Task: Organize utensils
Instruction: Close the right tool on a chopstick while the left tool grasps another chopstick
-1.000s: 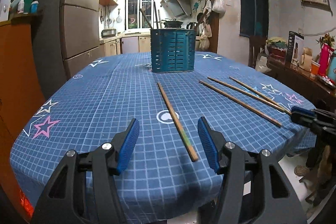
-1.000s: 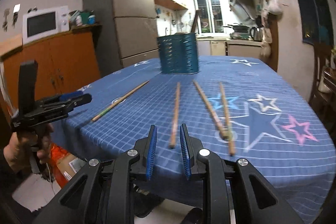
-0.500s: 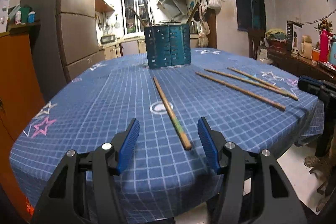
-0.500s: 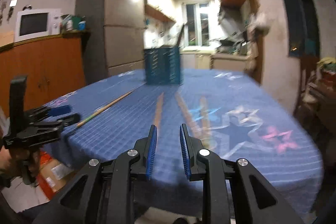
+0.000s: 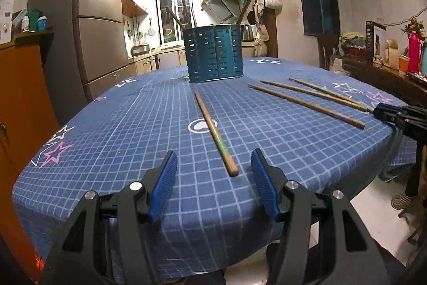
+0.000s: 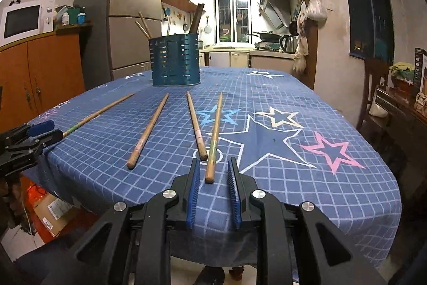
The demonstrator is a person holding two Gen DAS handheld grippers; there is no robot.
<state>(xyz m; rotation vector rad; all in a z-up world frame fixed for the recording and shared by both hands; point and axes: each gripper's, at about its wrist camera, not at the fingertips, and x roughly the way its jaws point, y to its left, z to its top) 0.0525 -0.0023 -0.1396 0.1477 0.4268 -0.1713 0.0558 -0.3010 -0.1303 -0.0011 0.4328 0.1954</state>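
My left fingers [image 5: 213,172] are spread wide and hold nothing. They hang over the near edge of the table [image 5: 106,130], which wears a blue checked cloth with stars. Between their blue pads, but touching neither, lies the near end of one chopstick [image 5: 213,128]; it runs away from me toward the holder [image 5: 214,54]. That holder is a teal slotted tub standing upright near the far end of the table, with a few sticks and a darker handle leaning out of its top.

Further right lie three more chopsticks. From my right camera the first of them [image 6: 148,131] lies alone, left of my right fingers. The next two sit close together: the middle one [image 6: 196,126] ends just beyond my left pad, and the last one [image 6: 214,136] angles toward it at the far end, though I cannot tell whether they touch. The near end of that last chopstick rests between my right fingers [image 6: 213,172]. These fingers stand only narrowly apart, with a gap showing on each side of the stick, so they pinch nothing.

To the right of the table are a chair [image 6: 373,87] and a cluttered side shelf [image 5: 387,76].
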